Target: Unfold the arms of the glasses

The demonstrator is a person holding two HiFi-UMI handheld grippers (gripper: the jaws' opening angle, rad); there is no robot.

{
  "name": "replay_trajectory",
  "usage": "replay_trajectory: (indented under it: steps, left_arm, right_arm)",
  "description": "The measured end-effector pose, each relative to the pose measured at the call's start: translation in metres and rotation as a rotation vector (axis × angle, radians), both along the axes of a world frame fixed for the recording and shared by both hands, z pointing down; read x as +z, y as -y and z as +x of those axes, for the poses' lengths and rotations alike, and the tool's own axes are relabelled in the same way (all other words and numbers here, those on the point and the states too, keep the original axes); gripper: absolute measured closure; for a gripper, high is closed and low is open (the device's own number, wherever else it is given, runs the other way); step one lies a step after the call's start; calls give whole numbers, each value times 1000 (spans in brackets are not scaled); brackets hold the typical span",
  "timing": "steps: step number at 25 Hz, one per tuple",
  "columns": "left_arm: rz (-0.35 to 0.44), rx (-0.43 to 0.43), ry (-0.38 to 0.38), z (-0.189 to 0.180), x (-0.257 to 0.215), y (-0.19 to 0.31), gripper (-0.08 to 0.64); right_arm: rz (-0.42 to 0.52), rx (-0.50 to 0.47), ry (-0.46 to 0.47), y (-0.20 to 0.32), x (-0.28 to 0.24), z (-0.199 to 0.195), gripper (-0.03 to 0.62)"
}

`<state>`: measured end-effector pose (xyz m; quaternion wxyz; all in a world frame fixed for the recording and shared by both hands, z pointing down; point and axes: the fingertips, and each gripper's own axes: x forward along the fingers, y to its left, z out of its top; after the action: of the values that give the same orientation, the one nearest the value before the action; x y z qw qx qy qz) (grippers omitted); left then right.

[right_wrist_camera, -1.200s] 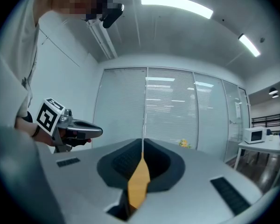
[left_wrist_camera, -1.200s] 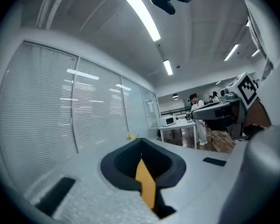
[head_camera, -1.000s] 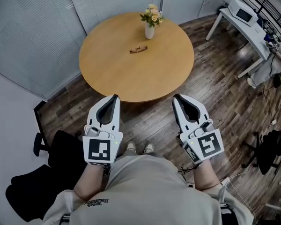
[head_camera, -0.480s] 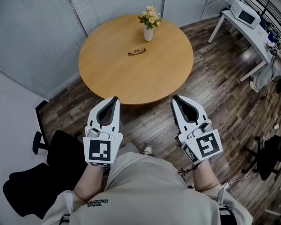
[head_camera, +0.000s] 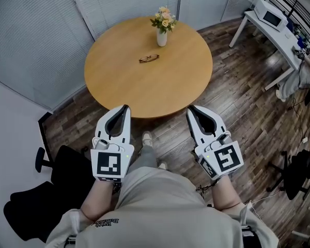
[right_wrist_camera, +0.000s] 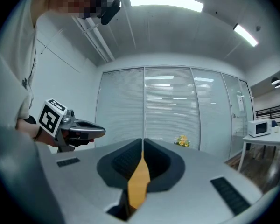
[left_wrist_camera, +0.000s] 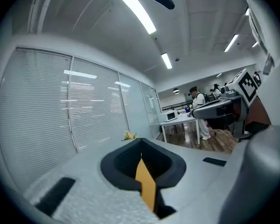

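Observation:
Folded brown glasses point(head_camera: 149, 59) lie on the round wooden table point(head_camera: 144, 87), left of a white vase of flowers point(head_camera: 161, 29). My left gripper point(head_camera: 125, 107) hangs in front of the table's near edge, shut and holding nothing. My right gripper point(head_camera: 189, 109) is level with it to the right, also shut and empty. In both gripper views the jaws meet at the tips, with only table wood showing in the slit; the flowers point(left_wrist_camera: 129, 135) point(right_wrist_camera: 182, 141) peek over them. The glasses are hidden in both gripper views.
A black office chair point(head_camera: 46, 182) stands at the lower left, another dark chair point(head_camera: 302, 164) at the right. A white desk point(head_camera: 271, 27) with a microwave point(head_camera: 267, 12) is at the upper right. Blinds line the far wall. My shoe point(head_camera: 147, 139) shows on the wooden floor.
The view has shifted slightly toward the table; a foot has stepped forward between the grippers. Both grippers stay shut and level.

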<state>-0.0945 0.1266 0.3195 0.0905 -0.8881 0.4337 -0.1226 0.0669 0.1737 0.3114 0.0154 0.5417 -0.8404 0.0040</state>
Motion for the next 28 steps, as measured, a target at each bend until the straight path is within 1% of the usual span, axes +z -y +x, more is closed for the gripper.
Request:
replay_trajectory:
  steps: [8, 11, 19, 23, 28]
  left_arm:
    - [-9, 14, -2, 5, 12, 43, 538]
    - [-21, 17, 10, 4, 19, 65, 538]
    - [-45, 16, 0, -3, 21, 131, 538]
    - [-51, 33, 9, -5, 20, 163, 538]
    - [-54, 54, 3, -8, 19, 201, 538]
  right_arm:
    - [-25, -6, -12, 41, 10, -1, 557]
    - [-35, -14, -17, 63, 11, -2, 557]
    - [-54, -19, -29, 132, 13, -14, 557]
    - [-59, -8, -25, 165, 13, -19, 557]
    - [-67, 17, -37, 201, 11, -22, 557]
